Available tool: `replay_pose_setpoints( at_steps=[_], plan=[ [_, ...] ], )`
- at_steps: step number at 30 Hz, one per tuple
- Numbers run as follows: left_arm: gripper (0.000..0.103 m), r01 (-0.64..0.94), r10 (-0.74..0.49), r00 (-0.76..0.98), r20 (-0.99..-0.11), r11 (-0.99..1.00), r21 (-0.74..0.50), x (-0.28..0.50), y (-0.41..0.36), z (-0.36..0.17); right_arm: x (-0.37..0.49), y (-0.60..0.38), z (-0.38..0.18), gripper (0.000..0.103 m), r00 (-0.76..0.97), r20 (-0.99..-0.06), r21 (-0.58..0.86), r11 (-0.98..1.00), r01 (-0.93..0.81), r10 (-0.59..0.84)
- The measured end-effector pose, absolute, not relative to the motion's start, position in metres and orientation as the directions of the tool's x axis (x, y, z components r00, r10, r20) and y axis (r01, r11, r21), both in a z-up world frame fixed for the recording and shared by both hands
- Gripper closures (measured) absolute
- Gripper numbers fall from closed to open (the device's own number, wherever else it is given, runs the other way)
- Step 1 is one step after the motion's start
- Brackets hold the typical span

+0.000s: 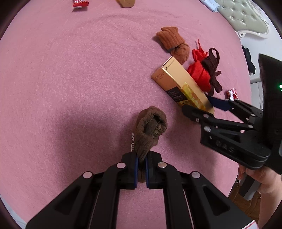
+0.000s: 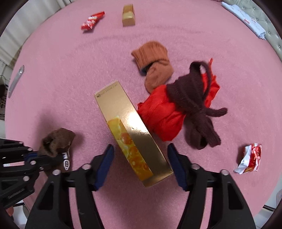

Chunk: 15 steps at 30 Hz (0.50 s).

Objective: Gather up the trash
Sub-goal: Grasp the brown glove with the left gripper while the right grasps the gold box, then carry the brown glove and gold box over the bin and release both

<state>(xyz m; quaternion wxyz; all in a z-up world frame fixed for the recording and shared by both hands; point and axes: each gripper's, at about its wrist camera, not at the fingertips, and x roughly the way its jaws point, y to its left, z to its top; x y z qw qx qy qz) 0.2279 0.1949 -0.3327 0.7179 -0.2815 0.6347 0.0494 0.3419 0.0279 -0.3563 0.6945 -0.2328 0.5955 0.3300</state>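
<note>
My left gripper point(image 1: 141, 159) is shut on a brown fuzzy sock point(image 1: 149, 128) and holds it over the pink bed cover; it also shows in the right wrist view point(image 2: 56, 141). My right gripper point(image 2: 140, 155) is open, its blue pads on either side of the near end of a long gold box point(image 2: 130, 130), without squeezing it. In the left wrist view the right gripper point(image 1: 202, 107) sits at the gold box's point(image 1: 179, 82) near end. A crumpled red-and-white wrapper point(image 2: 250, 158) lies to the right.
An orange sock point(image 2: 153, 65), a red cloth point(image 2: 164, 114) and a dark maroon sock point(image 2: 195, 102) lie just behind the box. A red snack wrapper point(image 2: 92, 19) and a small gold box point(image 2: 128, 15) lie far back. A silver tube point(image 2: 15, 81) lies at the left edge. A padded headboard point(image 1: 243, 17) stands at the right.
</note>
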Motion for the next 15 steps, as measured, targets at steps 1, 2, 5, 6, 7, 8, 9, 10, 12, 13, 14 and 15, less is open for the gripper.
replay_pose_setpoints(
  at_steps=[1,2,5,6,7,8,9,10,12,13,14,15],
  plan=[
    [0.097,-0.429,-0.286,0.188,-0.94,0.837,-0.34,0.228,0.193,-0.333,0.341,0.026,-0.357,0.059,0.067,-0.98,0.08,0.685,-0.724,0.185],
    [0.097,-0.43,-0.286,0.187,-0.94,0.836,-0.34,0.228,0.192,-0.333,0.339,0.023,-0.357,0.06,0.06,-0.978,0.099,0.699,-0.708,0.2],
    [0.097,-0.429,-0.288,0.181,-0.94,0.838,-0.339,0.224,0.188,-0.332,0.331,0.006,-0.354,0.063,0.026,-0.971,0.162,0.734,-0.66,0.238],
    [0.097,-0.428,-0.292,0.175,-0.94,0.837,-0.34,0.222,0.185,-0.332,0.327,-0.001,-0.354,0.064,0.014,-0.969,0.179,0.744,-0.644,0.245],
    [0.097,-0.426,-0.297,0.17,-0.94,0.838,-0.342,0.22,0.182,-0.332,0.321,-0.01,-0.353,0.064,-0.002,-0.967,0.2,0.755,-0.624,0.254],
    [0.097,-0.421,-0.301,0.165,-0.939,0.84,-0.343,0.218,0.177,-0.332,0.316,-0.017,-0.353,0.065,-0.009,-0.966,0.211,0.763,-0.611,0.26],
    [0.097,-0.416,-0.302,0.159,-0.94,0.843,-0.341,0.216,0.173,-0.331,0.309,-0.026,-0.353,0.065,-0.018,-0.964,0.224,0.773,-0.593,0.265],
    [0.097,-0.41,-0.305,0.152,-0.94,0.846,-0.34,0.212,0.168,-0.33,0.303,-0.035,-0.352,0.065,-0.025,-0.963,0.234,0.784,-0.575,0.269],
    [0.097,-0.398,-0.311,0.141,-0.94,0.852,-0.341,0.206,0.156,-0.329,0.291,-0.053,-0.352,0.065,-0.037,-0.96,0.254,0.803,-0.54,0.279],
    [0.097,-0.393,-0.315,0.133,-0.94,0.854,-0.342,0.202,0.15,-0.329,0.284,-0.064,-0.351,0.066,-0.04,-0.959,0.26,0.813,-0.521,0.281],
    [0.097,-0.387,-0.318,0.126,-0.94,0.857,-0.342,0.2,0.142,-0.329,0.276,-0.075,-0.351,0.066,-0.042,-0.959,0.262,0.824,-0.502,0.28],
    [0.097,-0.378,-0.321,0.118,-0.94,0.861,-0.341,0.196,0.135,-0.328,0.267,-0.088,-0.35,0.066,-0.045,-0.959,0.267,0.834,-0.482,0.281]
  ],
)
